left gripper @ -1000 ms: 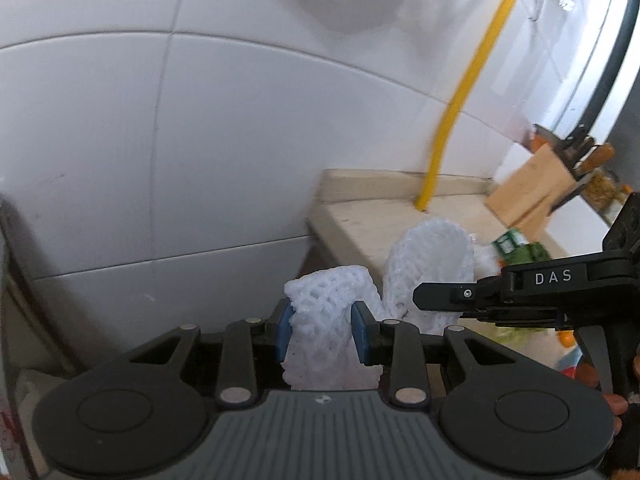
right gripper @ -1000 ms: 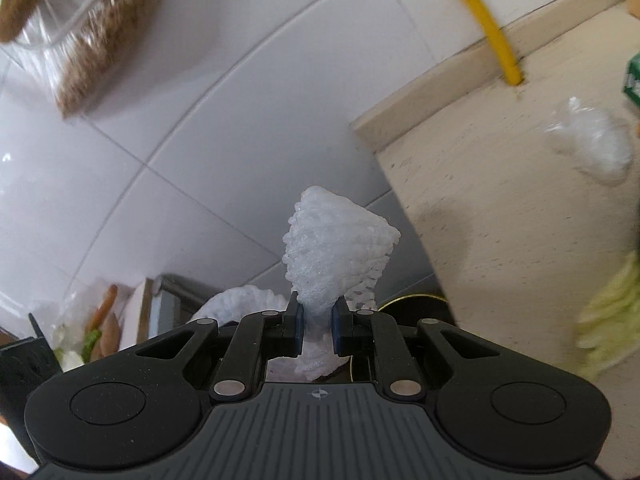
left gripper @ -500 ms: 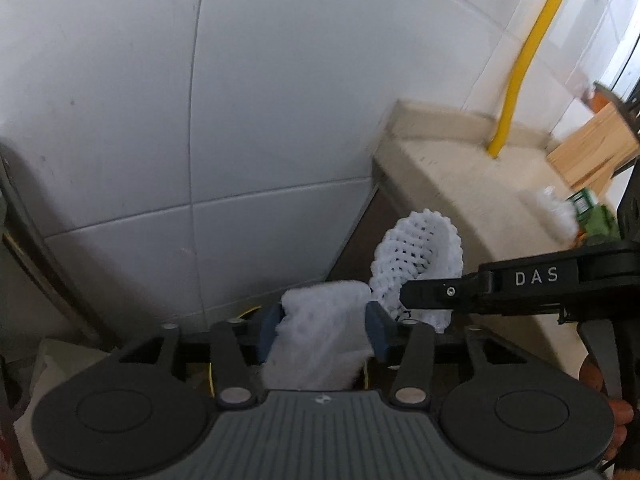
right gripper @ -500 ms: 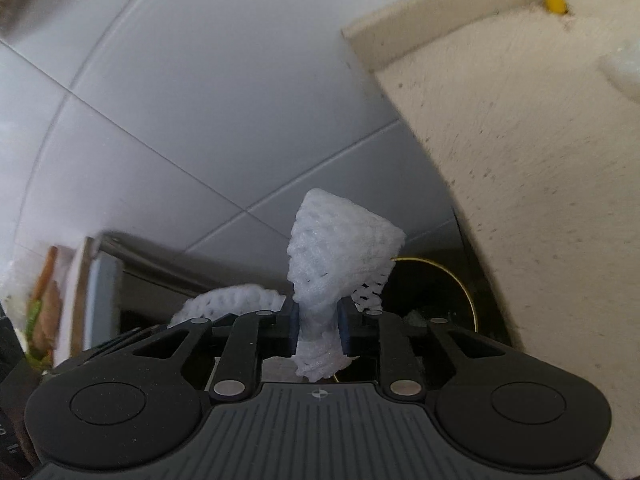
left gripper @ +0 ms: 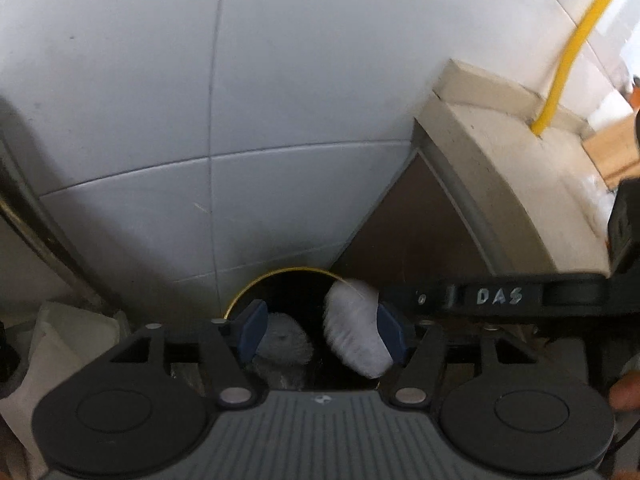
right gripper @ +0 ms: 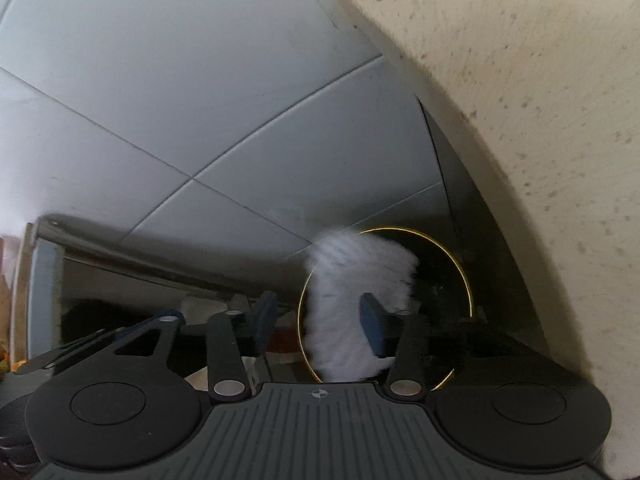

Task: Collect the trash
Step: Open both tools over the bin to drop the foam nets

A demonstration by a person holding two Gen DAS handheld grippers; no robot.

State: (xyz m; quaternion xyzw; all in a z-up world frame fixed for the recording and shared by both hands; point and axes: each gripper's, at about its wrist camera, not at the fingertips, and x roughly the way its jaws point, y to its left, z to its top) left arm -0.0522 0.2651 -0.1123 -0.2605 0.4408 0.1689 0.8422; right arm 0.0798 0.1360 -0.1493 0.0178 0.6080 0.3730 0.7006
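Note:
A black bin with a thin gold rim stands on the floor below the counter. My left gripper hangs over its mouth with its jaws opening. A white foam net leans on the right pad only, blurred, and a second, greyer net lies lower in the bin's shadow. My right gripper is also over the bin rim, its jaws opening. A blurred foam net is loose between its spread pads. One right finger marked DAS crosses the left wrist view.
A beige stone counter overhangs the bin on the right, above a dark cabinet side. White wall tiles rise behind. A yellow pipe meets the counter. A white box sits low on the left.
Both grippers have dropped and tipped down from counter height to the bin mouth. Both pairs of jaws have spread, and the foam nets have slipped out of their grip.

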